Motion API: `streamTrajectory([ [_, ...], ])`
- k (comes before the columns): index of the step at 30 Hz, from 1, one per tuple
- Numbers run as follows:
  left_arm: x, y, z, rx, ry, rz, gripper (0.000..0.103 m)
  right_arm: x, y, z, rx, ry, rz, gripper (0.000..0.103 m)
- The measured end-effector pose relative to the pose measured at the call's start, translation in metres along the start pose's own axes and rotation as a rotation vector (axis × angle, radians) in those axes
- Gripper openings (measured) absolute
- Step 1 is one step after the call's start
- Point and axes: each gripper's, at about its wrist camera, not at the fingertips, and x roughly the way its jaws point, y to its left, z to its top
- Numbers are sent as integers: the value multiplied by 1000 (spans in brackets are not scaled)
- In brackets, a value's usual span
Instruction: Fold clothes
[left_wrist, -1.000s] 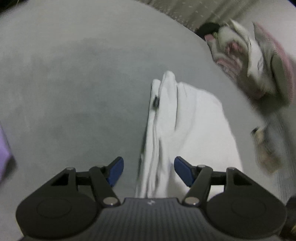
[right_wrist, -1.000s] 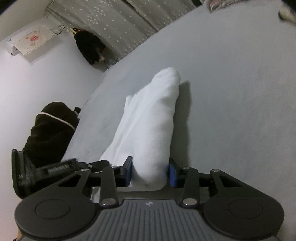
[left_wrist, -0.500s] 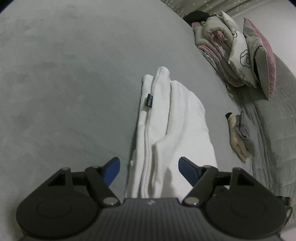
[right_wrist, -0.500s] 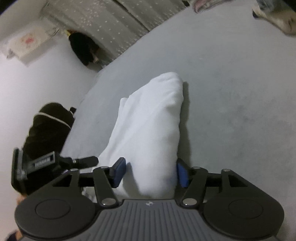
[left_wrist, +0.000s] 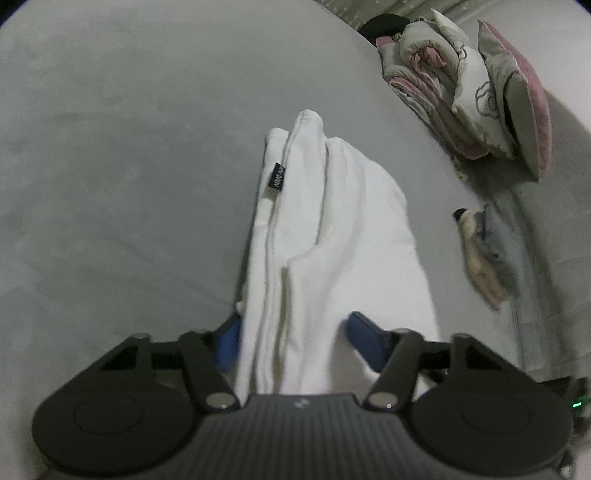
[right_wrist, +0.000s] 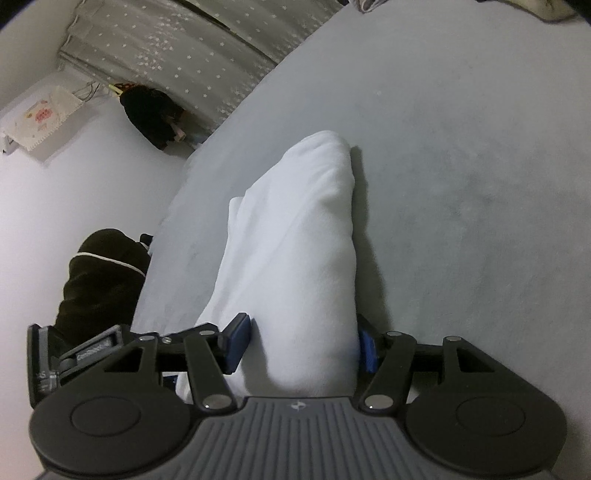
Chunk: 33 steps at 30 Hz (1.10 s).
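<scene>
The folded white garment (left_wrist: 332, 229) was straddled by both grippers, left (left_wrist: 295, 339) and right (right_wrist: 301, 338), spread wide, not pinching; seemingly for smoothing on the bed (left_wrist: 129, 147).

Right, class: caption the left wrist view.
Left gripper open around folded white garment on grey bed.
</scene>
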Motion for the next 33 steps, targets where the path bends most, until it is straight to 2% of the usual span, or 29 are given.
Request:
streamTrajectory([
  [1,0,-1,-1,18,-6,16,45,0,2,-1,-16,-3,-13,54],
  [2,0,-1,-1,24,-8,18,34,0,4,-2,-34,-7,-26,49],
  [3,-1,0,0,19,-7,9,29,-1,7,-3,-64,-11,-40,47],
  [5,-3,1,0,9,-8,-1,25,-4,14,-5,-123,-21,-68,46],
  [10,-10,-8,-3,48,-46,9,22,-9,31,-9,-278,-48,-140,43],
  [14,-16,-15,-4,67,-85,-6,20,-12,56,-16,-491,-118,-221,42],
  [17,-19,-19,-3,53,-110,-33,19,-17,60,-12,-542,-155,-238,41],
  [25,-30,-56,-4,130,-234,-86,18,-45,60,0,-579,-269,-242,41],
  [30,-22,-81,-10,143,-244,-102,18,-62,52,13,-540,-312,-254,41],
  [33,-16,-88,-14,132,-224,-93,18,-65,39,21,-491,-297,-258,41],
])
